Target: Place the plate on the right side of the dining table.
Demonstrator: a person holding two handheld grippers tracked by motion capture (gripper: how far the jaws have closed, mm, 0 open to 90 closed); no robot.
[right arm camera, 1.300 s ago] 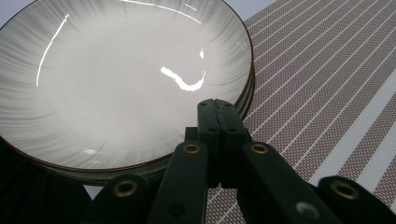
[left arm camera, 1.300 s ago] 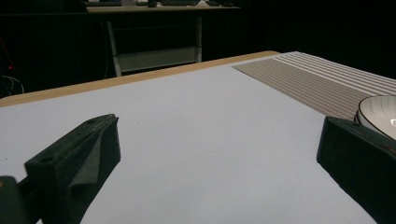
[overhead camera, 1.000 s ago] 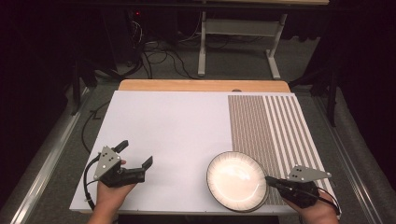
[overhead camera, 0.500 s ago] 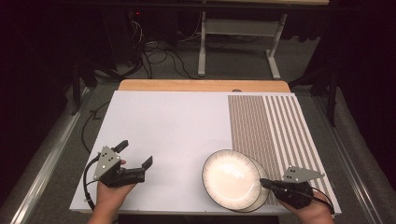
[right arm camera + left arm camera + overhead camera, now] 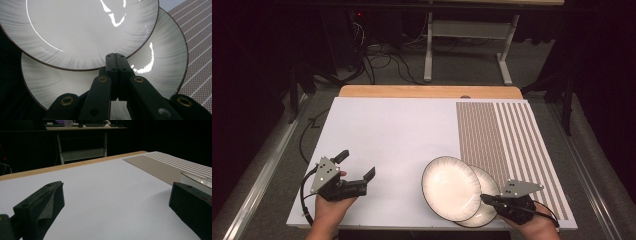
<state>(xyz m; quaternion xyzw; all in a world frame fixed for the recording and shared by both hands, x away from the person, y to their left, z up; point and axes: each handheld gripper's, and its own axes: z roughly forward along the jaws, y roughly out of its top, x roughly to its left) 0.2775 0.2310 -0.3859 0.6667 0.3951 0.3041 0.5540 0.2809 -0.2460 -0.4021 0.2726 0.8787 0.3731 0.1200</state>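
Black jaws of the right gripper point(image 5: 490, 200) are pressed together on the near rim of the upper plate point(image 5: 451, 187), as the right gripper view shows: the 2 jaws point(image 5: 115, 60) meet with no gap, pinching the dark-edged rim. That upper plate is tilted, its left side raised, and it overlaps a lower plate point(image 5: 486, 210) that lies flat at the near right part of the white table surface point(image 5: 392, 135), beside the brown striped mat point(image 5: 502, 140). In the right gripper view the lower plate point(image 5: 165, 57) shows under and to the right of the upper plate point(image 5: 82, 30). The right hand point(image 5: 532, 227) enters from the bottom edge, with the gripper pointing left toward the plates and its grey plate on top.

The left gripper point(image 5: 367, 177) is held wide, with nothing between its jaws; in the left gripper view the 2 jaws stand far apart at either side, with bare white table between them and an edge of a plate point(image 5: 197, 180) past the right jaw. The left hand point(image 5: 329, 207) holds it low over the near left of the table, pointing right, well apart from the plates.
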